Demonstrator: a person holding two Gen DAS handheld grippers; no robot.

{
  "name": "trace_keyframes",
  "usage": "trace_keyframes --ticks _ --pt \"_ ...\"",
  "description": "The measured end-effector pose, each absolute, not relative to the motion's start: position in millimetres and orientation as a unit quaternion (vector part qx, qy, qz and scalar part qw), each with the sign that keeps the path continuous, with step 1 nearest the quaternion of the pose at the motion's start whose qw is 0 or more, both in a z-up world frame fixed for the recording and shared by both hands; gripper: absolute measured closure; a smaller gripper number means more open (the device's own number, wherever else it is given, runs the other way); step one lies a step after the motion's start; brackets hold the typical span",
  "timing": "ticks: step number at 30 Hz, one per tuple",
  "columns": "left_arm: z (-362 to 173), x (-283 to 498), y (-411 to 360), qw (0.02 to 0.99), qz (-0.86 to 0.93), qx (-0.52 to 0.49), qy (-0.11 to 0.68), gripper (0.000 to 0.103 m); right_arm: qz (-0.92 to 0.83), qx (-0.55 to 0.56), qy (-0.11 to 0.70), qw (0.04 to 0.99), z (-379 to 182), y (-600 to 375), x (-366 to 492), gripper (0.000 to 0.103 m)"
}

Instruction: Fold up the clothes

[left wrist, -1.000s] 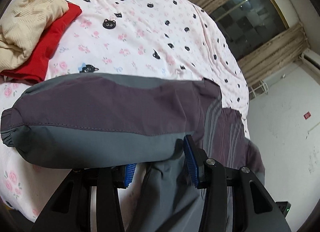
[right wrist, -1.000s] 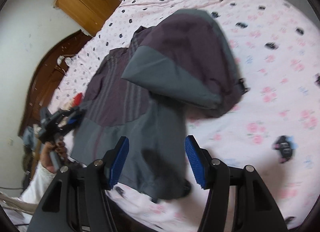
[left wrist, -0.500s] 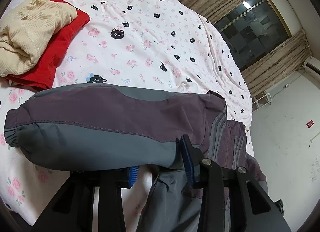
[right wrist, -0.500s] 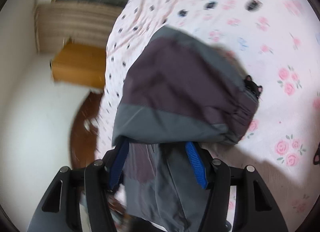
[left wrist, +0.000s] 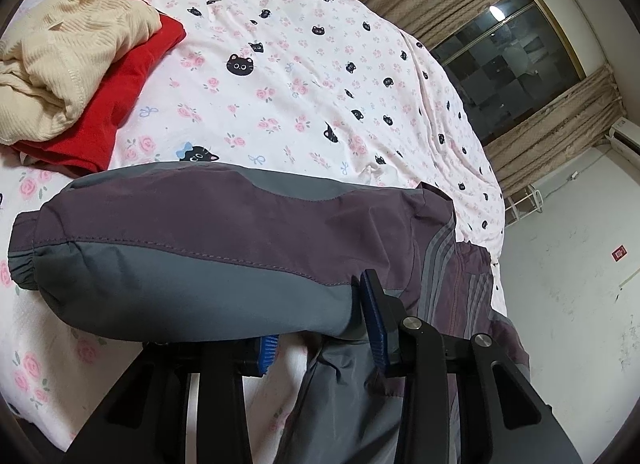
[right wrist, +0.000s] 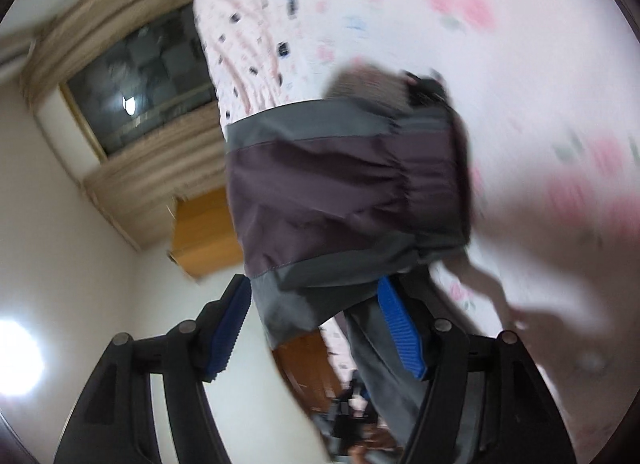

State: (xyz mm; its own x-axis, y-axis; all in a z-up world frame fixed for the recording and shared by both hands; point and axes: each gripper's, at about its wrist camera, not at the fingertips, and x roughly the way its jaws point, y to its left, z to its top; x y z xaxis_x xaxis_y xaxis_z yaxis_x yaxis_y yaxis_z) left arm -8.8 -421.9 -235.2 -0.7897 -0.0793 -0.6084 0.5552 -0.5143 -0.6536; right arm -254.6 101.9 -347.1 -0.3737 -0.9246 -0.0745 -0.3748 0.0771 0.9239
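A grey and purple jacket [left wrist: 224,252] lies on the bed, its sleeve stretched to the left with the elastic cuff [left wrist: 22,260] at the far left. My left gripper [left wrist: 320,328] is open, its blue pads on either side of the sleeve's lower edge, low over the jacket body. In the blurred right wrist view the sleeve [right wrist: 344,187] fills the middle with its cuff [right wrist: 440,159] to the right. My right gripper [right wrist: 316,328] is open with the sleeve fabric hanging between its fingers.
The bed has a pink sheet [left wrist: 320,75] printed with cats and roses. A cream knit [left wrist: 68,51] lies on a red garment [left wrist: 116,95] at the far left. A dark window [left wrist: 508,47] with curtains and a white wall stand beyond the bed.
My right gripper has swung and tilted sharply, closing in on the sleeve near its cuff. My left gripper has drawn back slightly and stays open at the sleeve's edge.
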Motion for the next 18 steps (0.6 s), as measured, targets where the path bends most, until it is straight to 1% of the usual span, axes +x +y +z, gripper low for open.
trace_keyframes --ticks 4,8,10,12,13,14,15,17,18 --pt "-234.7 -8.7 -421.7 0.19 -0.83 0.262 0.453 0.07 -0.452 0.475 -0.71 0.257 -364.3 90.2 -244.7 0.034" --pt "-234.0 -8.7 -421.9 0.192 -0.831 0.263 0.451 0.07 -0.454 0.457 -0.727 0.238 -374.4 82.1 -253.6 0.034" --pt "-233.6 -8.0 -422.0 0.194 -0.831 0.261 0.451 0.07 -0.459 0.449 -0.732 0.228 -376.1 79.5 -264.0 0.036" --pt "-233.4 -7.1 -422.7 0.196 -0.831 0.258 0.452 0.07 -0.476 0.451 -0.718 0.232 -370.5 81.6 -272.3 0.044" --pt "-233.3 -6.4 -423.2 0.199 -0.831 0.255 0.453 0.07 -0.484 0.452 -0.712 0.234 -367.7 82.6 -276.4 0.053" --pt "-233.0 -5.4 -424.0 0.202 -0.831 0.253 0.454 0.073 -0.492 0.453 -0.705 0.236 -364.7 84.0 -280.3 0.063" --pt "-232.8 -4.8 -425.1 0.203 -0.831 0.25 0.454 0.08 -0.508 0.451 -0.695 0.237 -357.3 90.0 -281.1 0.067" --pt "-232.6 -4.4 -427.7 0.206 -0.831 0.247 0.454 0.088 -0.538 0.445 -0.675 0.238 -342.6 102.2 -282.5 0.076" --pt "-232.5 -4.5 -429.1 0.207 -0.831 0.247 0.454 0.092 -0.553 0.442 -0.665 0.238 -335.2 108.3 -283.2 0.079"
